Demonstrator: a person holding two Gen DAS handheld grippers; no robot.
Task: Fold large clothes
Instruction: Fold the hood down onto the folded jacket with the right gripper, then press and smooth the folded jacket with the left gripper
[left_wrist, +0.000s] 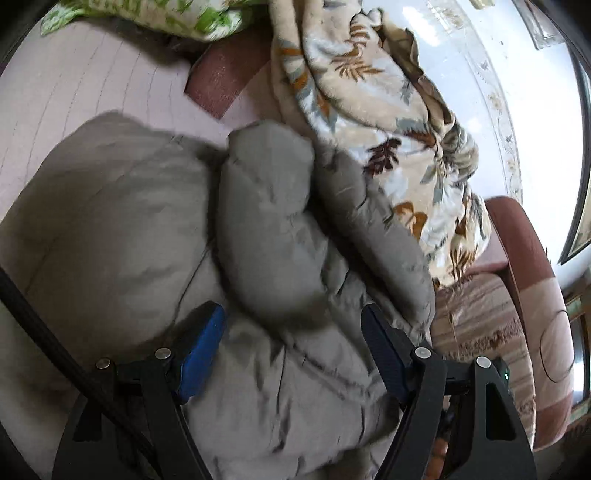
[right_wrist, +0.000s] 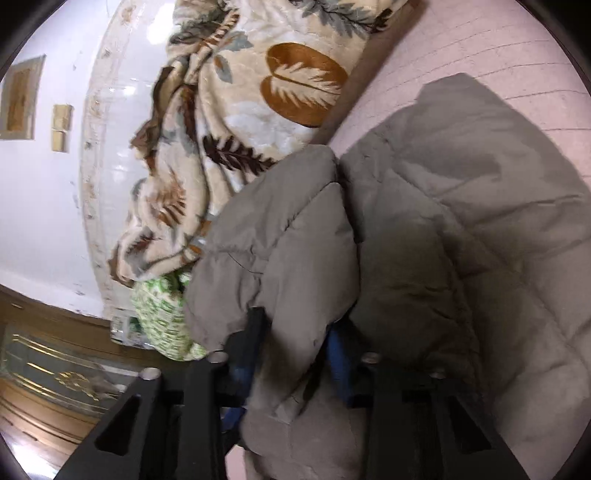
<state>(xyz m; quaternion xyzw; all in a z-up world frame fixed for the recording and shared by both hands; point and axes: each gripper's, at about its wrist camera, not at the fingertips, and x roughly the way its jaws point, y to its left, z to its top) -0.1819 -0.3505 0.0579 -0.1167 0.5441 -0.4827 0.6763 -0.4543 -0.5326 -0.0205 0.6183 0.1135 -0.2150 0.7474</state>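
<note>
- Pink quilted bed surface (left_wrist: 74, 92), bare beyond the far hem.
- Grey padded jacket (left_wrist: 129, 229) spread on it, leaf-print blanket (left_wrist: 369, 110) crowding one edge.
- Left gripper (left_wrist: 293, 328): jaws wide, over fabric, gripping nothing.
- Right gripper (right_wrist: 295, 332): jaws clamped on a jacket fold.

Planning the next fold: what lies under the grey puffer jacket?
The grey puffer jacket lies on a pale pink quilted sheet; whatever lies beneath its middle is covered.
</note>
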